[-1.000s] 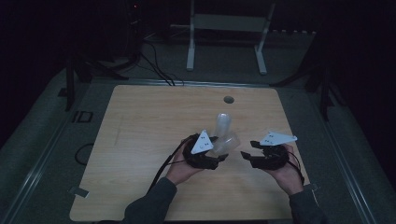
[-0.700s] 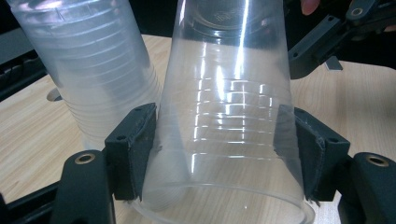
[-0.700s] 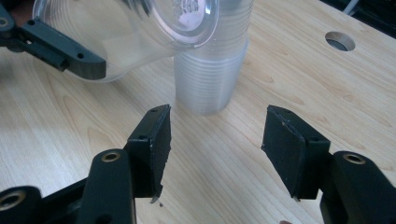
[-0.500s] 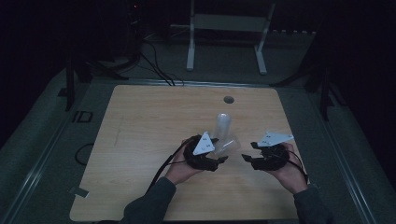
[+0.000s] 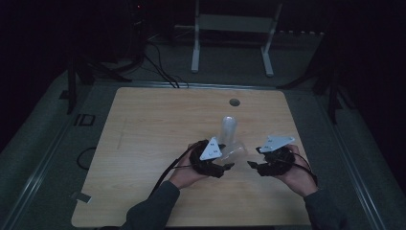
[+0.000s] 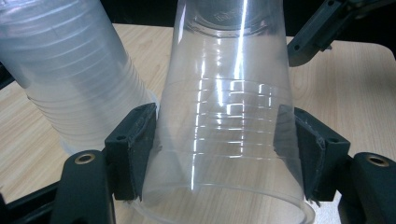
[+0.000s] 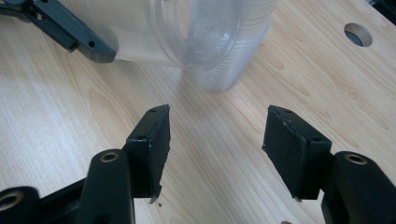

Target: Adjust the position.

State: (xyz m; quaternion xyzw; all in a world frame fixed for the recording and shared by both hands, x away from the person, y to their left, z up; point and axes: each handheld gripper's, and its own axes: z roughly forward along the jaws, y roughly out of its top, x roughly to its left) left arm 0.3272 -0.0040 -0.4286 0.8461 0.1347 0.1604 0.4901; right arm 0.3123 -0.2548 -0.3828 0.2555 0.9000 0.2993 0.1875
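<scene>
Since a moment ago, the right gripper [image 5: 252, 165] has pulled back a little from the cup [image 6: 233, 116], and its fingers [image 7: 152, 140] have just been opening, with nothing between them. That cup lies tipped on its side, clenched in the left gripper [image 5: 229, 166] just above the desk [image 5: 143, 143]. Right beside it stands the stack of cups [image 5: 228, 130], upside down on the desk. Holding the one cup sideways probably keeps it free of the stack.
</scene>
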